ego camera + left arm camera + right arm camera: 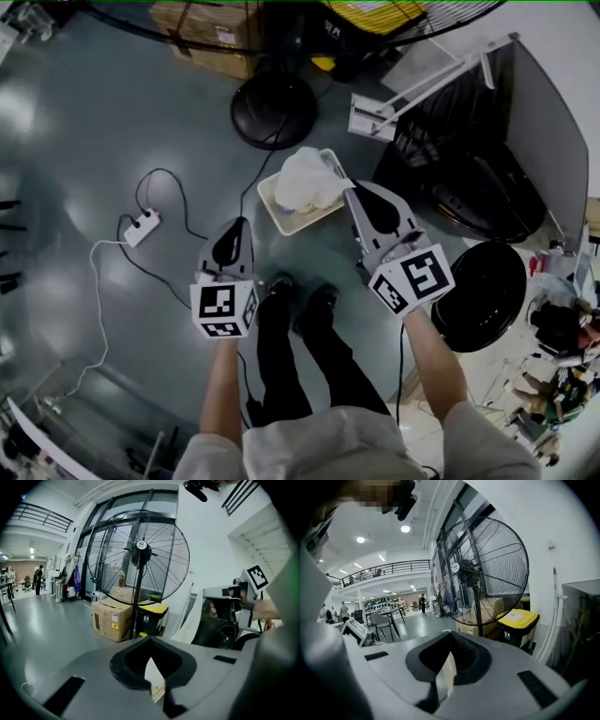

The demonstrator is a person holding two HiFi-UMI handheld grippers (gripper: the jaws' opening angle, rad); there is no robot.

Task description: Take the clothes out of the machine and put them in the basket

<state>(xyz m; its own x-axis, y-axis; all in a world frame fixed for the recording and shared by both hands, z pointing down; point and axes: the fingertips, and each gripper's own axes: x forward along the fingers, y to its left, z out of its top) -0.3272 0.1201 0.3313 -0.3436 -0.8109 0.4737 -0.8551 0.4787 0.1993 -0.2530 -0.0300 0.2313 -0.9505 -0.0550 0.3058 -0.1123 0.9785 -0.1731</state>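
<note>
Beside the basket [269, 204] of white clothes [305, 178], left tongs [239, 225] and right tongs [350, 189] point forward, jaws pressed together

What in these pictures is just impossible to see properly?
Inside the machine: head view, too dark to tell if clothes remain.
Basket bottom: head view, covered by the white clothes.
Distant person: left gripper view, too small.

We record grey moulded shells with black jaw recesses on the left gripper [238, 223] and right gripper [350, 190]. Each bears a white cube [224, 310] with black square markers. Clothing: pale grey short-sleeved top [349, 448], dark trousers [305, 367], black shoes [322, 299].
</note>
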